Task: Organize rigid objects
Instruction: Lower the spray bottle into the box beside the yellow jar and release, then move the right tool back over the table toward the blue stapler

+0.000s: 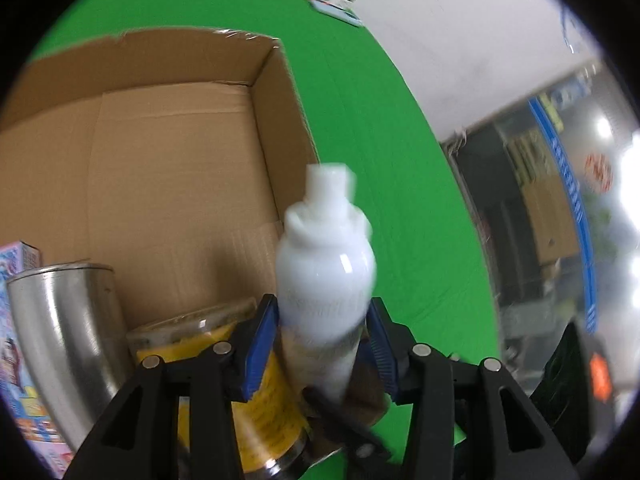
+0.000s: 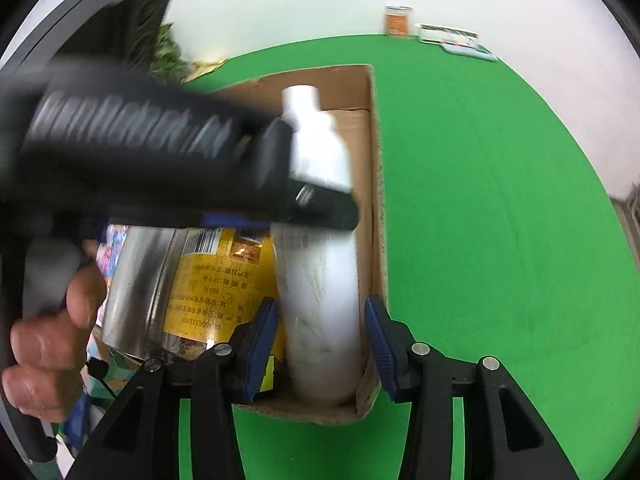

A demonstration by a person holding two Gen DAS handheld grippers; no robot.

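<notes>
A white plastic bottle (image 1: 326, 264) sits between the blue pads of my left gripper (image 1: 320, 332), which is shut on its body. In the right wrist view the bottle (image 2: 320, 288) lies along the right wall of an open cardboard box (image 2: 376, 152). The left gripper's black finger (image 2: 328, 200) crosses its upper part. My right gripper (image 2: 322, 344) straddles the bottle's lower end, with a thin gap at the right pad. Also in the box are a steel cup (image 2: 136, 280), a yellow-labelled can (image 2: 216, 280) and a colourful carton (image 1: 16, 280).
The box stands on a green table (image 2: 500, 200). A person's hand (image 2: 44, 344) grips the left tool's handle at lower left. Far back by the white wall are an orange jar (image 2: 398, 20) and flat packets (image 2: 448, 34). Green surface lies to the box's right.
</notes>
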